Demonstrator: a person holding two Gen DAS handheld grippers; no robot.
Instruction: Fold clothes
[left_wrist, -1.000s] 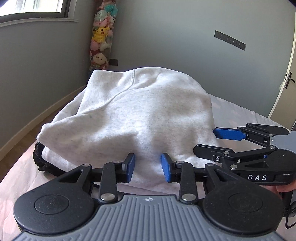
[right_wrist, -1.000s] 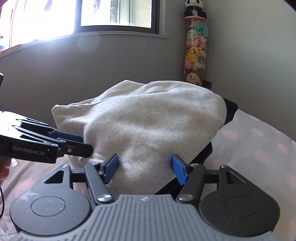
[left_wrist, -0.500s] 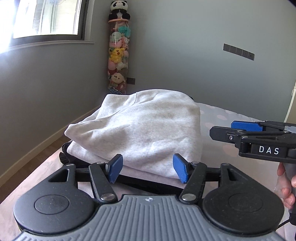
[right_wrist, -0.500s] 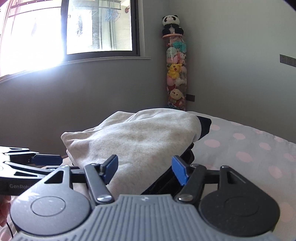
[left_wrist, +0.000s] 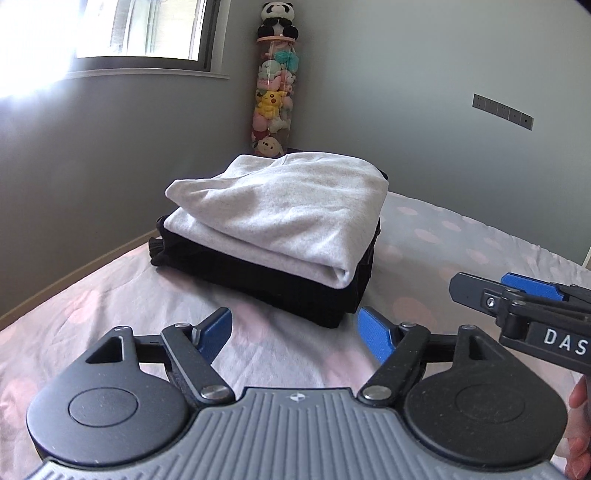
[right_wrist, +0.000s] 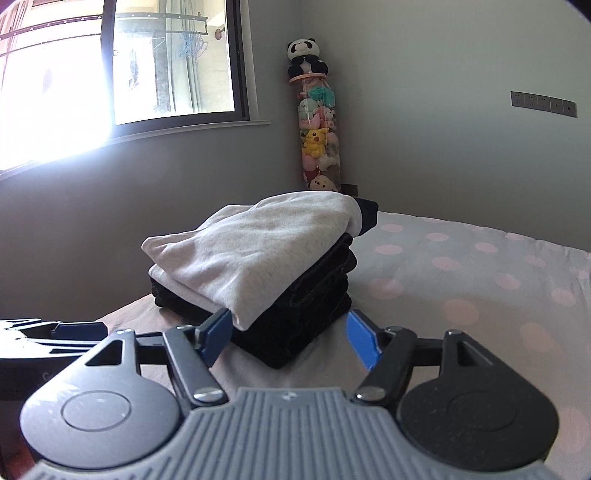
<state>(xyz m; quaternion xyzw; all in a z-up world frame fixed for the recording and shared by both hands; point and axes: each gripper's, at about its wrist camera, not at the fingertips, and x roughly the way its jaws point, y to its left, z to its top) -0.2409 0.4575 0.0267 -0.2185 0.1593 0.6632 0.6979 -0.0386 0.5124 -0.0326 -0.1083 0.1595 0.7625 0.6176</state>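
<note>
folded stack straight ahead of both tools, nothing held

the grey sweatshirt (left_wrist: 280, 210) lies folded on a black garment (left_wrist: 295, 291) on the bed (left_wrist: 461, 240), its long side running away toward the corner. the left tool (left_wrist: 295, 328) and right tool (right_wrist: 290, 338), both wide and opening with nothing between them, sit just short of its near edge, about equally near.

- You have the folded light grey sweatshirt (left_wrist: 284, 214) lying on top of the folded black garment (left_wrist: 258, 277), which sits on the pink-dotted bedsheet (left_wrist: 461, 236).
- Behind the stack, in the room's corner, stands the tall clear tube of plush toys (right_wrist: 319, 136), with a panda plush (right_wrist: 306, 55) on top.
- The window (right_wrist: 110, 74) is on the wall to the left of the tube; the row of wall sockets (right_wrist: 543, 103) is to its right.
- Your left gripper (left_wrist: 295, 332) and right gripper (right_wrist: 290, 336) are in front of the stack, apart from it.
</note>
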